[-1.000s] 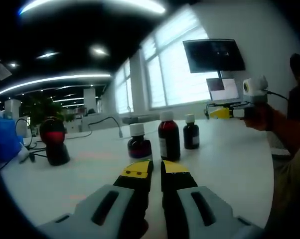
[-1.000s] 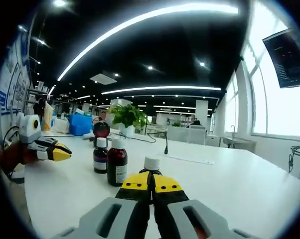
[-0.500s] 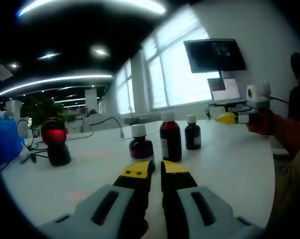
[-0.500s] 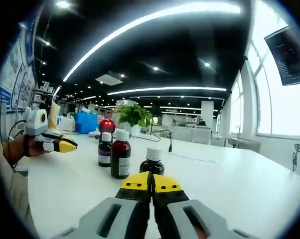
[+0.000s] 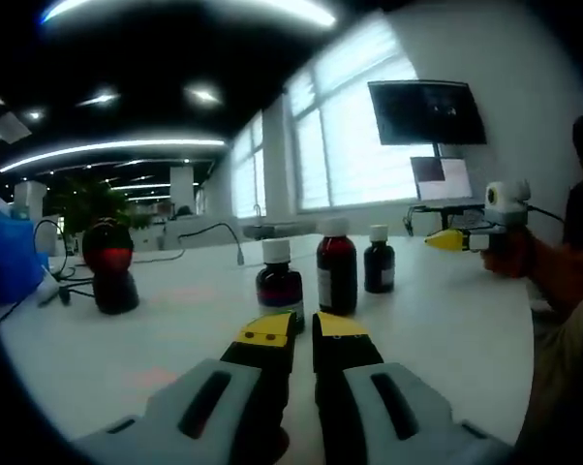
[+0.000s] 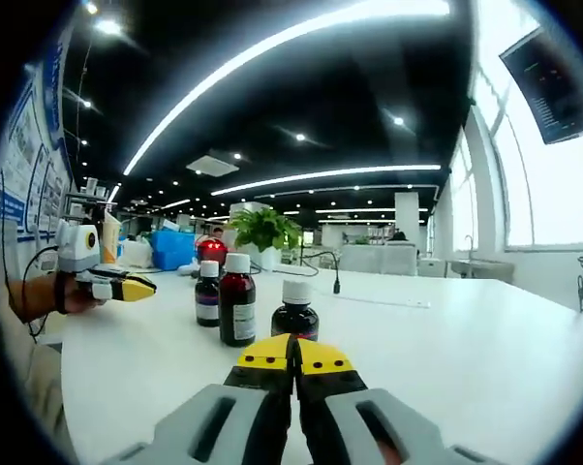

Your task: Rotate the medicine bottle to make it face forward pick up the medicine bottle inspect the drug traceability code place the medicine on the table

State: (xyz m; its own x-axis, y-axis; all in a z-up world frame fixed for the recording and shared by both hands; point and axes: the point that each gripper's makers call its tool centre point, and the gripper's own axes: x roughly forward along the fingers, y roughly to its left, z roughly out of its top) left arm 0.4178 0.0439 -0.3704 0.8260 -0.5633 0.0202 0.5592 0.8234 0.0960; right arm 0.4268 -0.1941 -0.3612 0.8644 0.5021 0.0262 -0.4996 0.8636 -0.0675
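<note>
Upright | three capped bottles [image 5: 336, 278] (dark liquid inside) on table [image 5: 175, 329] | left claw [image 5: 303, 329] together | right claw [image 6: 294, 355] together

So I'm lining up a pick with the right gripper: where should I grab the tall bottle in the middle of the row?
Grip the tall bottle on its round body, just under the white cap, coming level from the right gripper side; shorter bottles stand close on both flanks, so avoid a sideways approach.
</note>
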